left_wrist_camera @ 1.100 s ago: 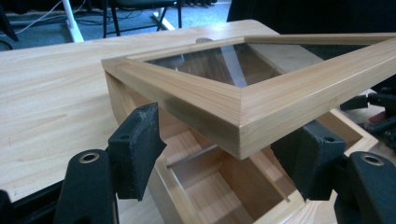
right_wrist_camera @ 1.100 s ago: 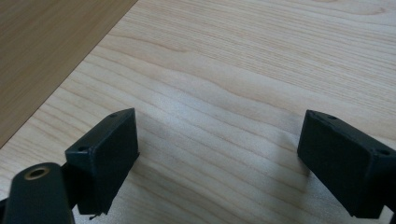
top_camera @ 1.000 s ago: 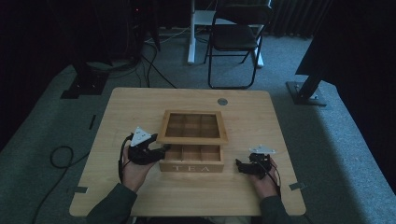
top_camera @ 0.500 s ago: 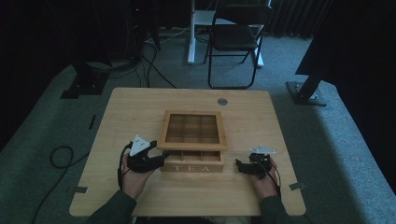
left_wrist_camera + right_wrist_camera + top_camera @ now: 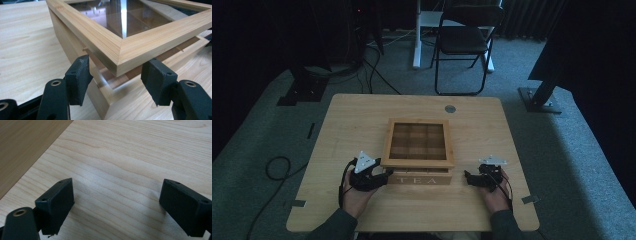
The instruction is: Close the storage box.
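High view | tea box (image 5: 419,178) | glass lid (image 5: 417,142) ajar | compartments unclear

There is one wooden tea box (image 5: 418,172) on one table (image 5: 352,125). The box has one lid (image 5: 417,142) with nine little squares under its glass, three rows of three. Two grippers are here, the left gripper (image 5: 384,176) and the right gripper (image 5: 468,177). One black chair (image 5: 464,42) stands behind the table.
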A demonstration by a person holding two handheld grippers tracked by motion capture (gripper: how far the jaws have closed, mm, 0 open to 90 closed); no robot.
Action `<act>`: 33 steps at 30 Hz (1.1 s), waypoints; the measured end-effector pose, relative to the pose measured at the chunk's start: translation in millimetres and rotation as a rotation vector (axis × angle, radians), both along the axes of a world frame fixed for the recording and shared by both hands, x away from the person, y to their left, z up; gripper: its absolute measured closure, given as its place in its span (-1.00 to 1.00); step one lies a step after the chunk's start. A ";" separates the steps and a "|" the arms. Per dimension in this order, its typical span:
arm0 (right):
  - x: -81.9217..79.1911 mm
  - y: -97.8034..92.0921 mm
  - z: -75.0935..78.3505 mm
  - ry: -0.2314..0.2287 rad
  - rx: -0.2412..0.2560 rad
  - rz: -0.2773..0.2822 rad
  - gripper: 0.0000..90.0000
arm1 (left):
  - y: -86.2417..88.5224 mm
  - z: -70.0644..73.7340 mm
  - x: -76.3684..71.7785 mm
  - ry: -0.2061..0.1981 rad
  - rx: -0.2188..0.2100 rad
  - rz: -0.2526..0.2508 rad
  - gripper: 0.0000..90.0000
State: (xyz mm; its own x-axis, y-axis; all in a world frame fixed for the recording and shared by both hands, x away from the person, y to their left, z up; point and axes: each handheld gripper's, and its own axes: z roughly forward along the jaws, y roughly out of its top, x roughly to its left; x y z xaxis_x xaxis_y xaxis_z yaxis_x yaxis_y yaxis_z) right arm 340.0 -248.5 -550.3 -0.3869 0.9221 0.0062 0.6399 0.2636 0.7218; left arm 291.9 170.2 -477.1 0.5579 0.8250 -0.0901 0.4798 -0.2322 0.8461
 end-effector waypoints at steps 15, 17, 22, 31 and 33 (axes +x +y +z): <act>0.0 0.0 0.0 0.000 0.000 0.000 -0.73 | 2.0 -11.7 -8.1 0.040 0.013 -0.014 -0.11; 0.0 0.0 0.0 0.000 0.000 0.000 -0.74 | 6.6 -7.8 -8.8 0.025 -0.033 -0.007 -0.09; -0.2 0.1 0.0 0.000 0.001 0.003 -0.73 | 20.3 -7.2 -7.6 0.036 -0.079 0.042 -0.09; -0.2 0.1 0.0 0.000 0.000 0.003 -0.73 | 30.3 -8.3 -4.4 0.039 -0.095 0.082 -0.10; -0.2 0.2 0.0 0.000 0.001 0.003 -0.73 | 30.3 -8.3 -4.4 0.039 -0.095 0.082 -0.10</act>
